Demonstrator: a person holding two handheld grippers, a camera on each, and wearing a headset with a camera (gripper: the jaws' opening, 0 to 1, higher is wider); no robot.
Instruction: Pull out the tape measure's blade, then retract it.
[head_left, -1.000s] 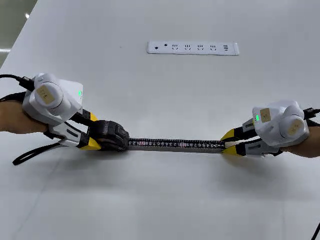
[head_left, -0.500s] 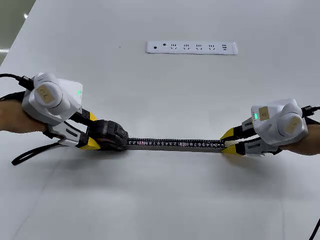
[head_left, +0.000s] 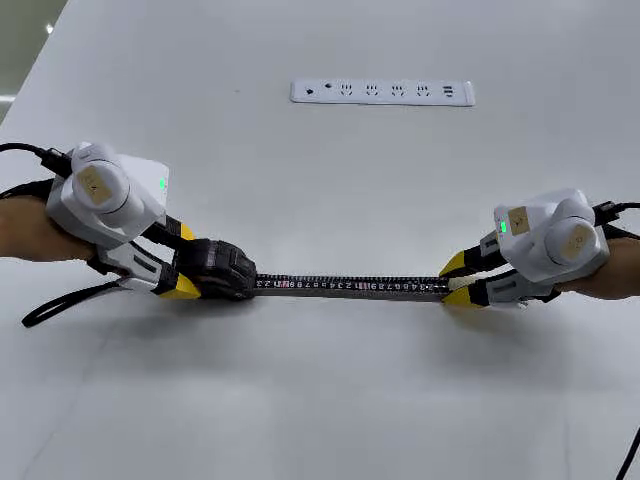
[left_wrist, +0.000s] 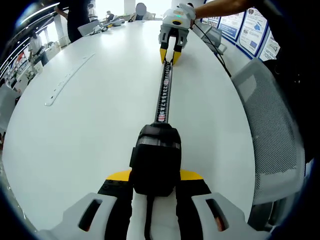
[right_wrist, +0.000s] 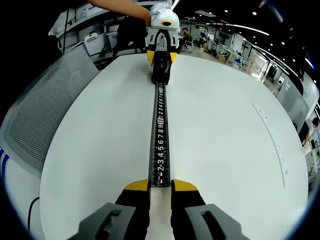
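Observation:
A black tape measure case (head_left: 222, 270) lies on the white table (head_left: 320, 190) with my left gripper (head_left: 188, 262) shut on it. Its dark blade (head_left: 350, 285) runs out flat along the table to the right. My right gripper (head_left: 455, 281) is shut on the blade's end. In the left gripper view the case (left_wrist: 156, 157) sits between my yellow-tipped jaws, and the blade (left_wrist: 164, 92) stretches away to the right gripper (left_wrist: 170, 54). In the right gripper view the blade (right_wrist: 160, 135) leads from my jaws to the case (right_wrist: 160, 67) in the left gripper (right_wrist: 161, 57).
A white power strip (head_left: 382, 93) lies at the far side of the table. The case's black wrist strap (head_left: 60, 303) trails left of the left gripper. A grey mesh chair (left_wrist: 270, 115) stands at the table's near edge. A black cable (head_left: 632, 455) shows at the lower right.

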